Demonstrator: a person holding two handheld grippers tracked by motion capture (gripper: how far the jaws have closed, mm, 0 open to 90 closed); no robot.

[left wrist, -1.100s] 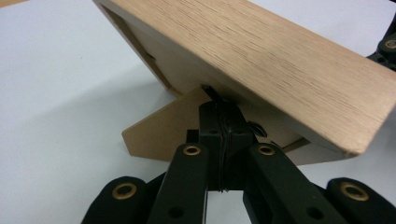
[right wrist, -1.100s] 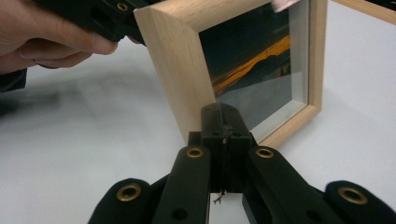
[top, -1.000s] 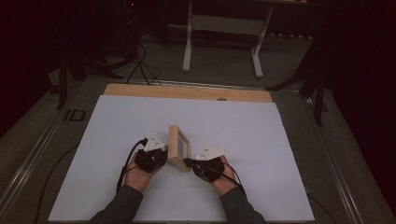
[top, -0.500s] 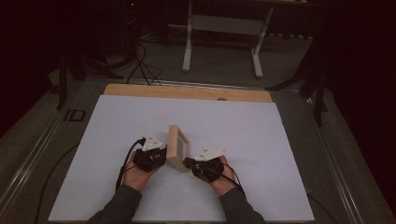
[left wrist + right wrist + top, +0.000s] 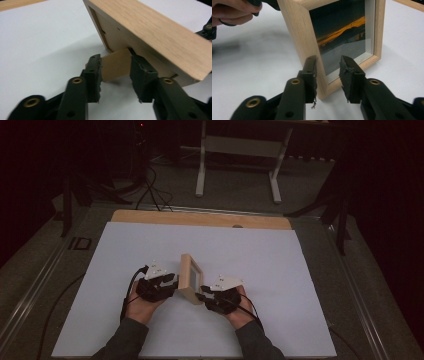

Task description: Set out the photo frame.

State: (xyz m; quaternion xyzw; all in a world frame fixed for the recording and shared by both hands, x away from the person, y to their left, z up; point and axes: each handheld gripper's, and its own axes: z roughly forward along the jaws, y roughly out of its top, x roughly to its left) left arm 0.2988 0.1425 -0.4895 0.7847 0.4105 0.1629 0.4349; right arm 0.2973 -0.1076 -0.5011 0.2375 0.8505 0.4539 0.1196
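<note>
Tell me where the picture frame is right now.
In the high view the picture frame stands upright on the white sheet, near its front middle, between the left gripper and right gripper.

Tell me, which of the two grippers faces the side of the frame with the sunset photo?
The right gripper. Its open jaws straddle the picture frame's front edge beside the photo; the left gripper faces the frame's back stand.

the picture frame (image 5: 302, 47) is showing pale, matt-grained wood with glossy glazing; the table (image 5: 300, 270) sheet is looking smooth, matt white.
</note>
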